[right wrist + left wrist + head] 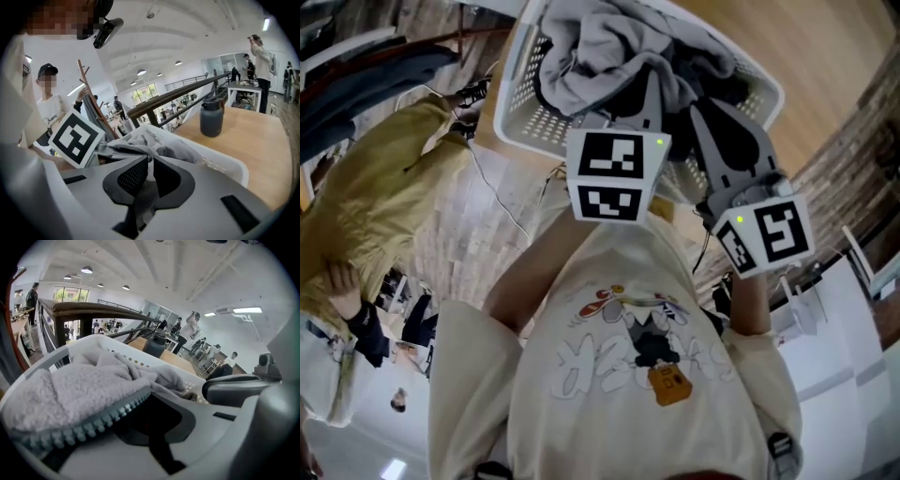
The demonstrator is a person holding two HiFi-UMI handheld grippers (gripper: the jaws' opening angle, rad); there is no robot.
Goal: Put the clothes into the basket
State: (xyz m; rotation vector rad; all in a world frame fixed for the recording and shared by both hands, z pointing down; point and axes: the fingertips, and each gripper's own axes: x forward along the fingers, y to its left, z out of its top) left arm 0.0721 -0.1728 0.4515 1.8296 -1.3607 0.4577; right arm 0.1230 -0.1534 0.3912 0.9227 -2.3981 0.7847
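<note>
The white perforated plastic laundry basket [530,117] stood on the wooden surface [243,140], already heaped. A pale grey fleece garment [600,47] lay on top with dark clothing [698,66] bunched beside it, all inside the rim. Both tools were down among the pile. The left tool [149,397] was closed tight, with the fleece lying against its ribbed pad; whether any of it was pinched I could not tell. The right tool [149,163] was clamped on a thin fold of grey cloth [142,203], which ran down between its pads. To my eye the job was close to finished: what was left was to let that fold go and draw back. A mustard-yellow garment [384,187] showed off to the side, outside the basket, and I could not say whether it belonged to the job.
</note>
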